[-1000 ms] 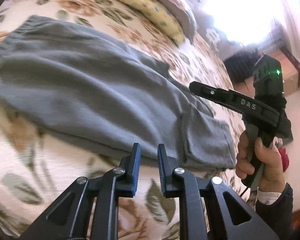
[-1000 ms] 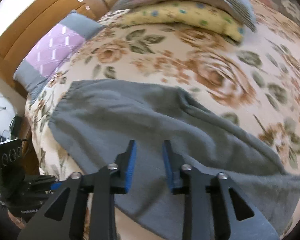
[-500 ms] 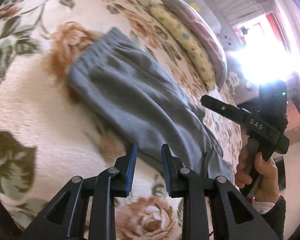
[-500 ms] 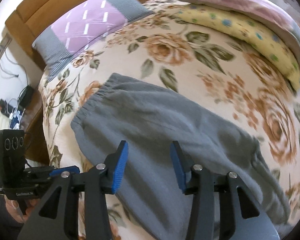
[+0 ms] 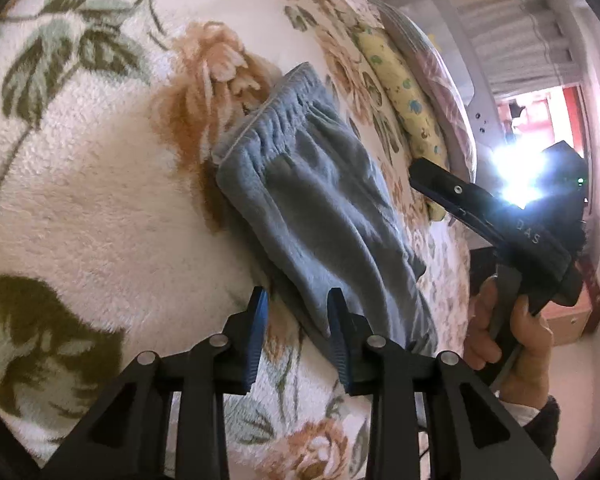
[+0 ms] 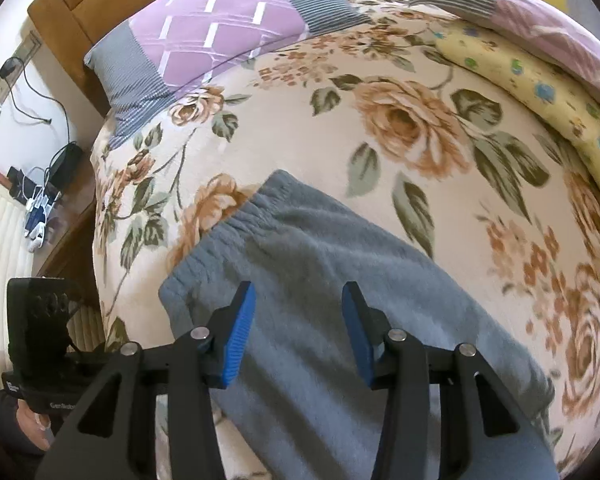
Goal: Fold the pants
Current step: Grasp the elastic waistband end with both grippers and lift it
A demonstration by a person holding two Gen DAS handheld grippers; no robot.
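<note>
over the pants (image 6: 320,280) | left gripper (image 5: 296,320) jaws apart, empty | right gripper (image 6: 298,316) wider apart, empty

- Floral blanket (image 6: 404,128): cream fleece with tan roses and green leaves, covering the bed across the centre of both views.
- Purple pillow (image 6: 220,28): quilted, with grey striped ends, upper left of the right wrist view, lying against the headboard.
- Wooden headboard (image 6: 80,4): brown, along the top left edge behind the pillow.
- Yellow quilt (image 6: 540,84): dotted print, folded at the upper right, resting on the blanket; also in the left wrist view (image 5: 404,92).
- Pink and grey quilt (image 6: 540,20): stacked on the yellow one.
- Cables and a wall socket (image 6: 28,80): far left, against the white wall.
- Small wooden cabinet (image 5: 568,320): lower right of the left wrist view, on the floor.
</note>
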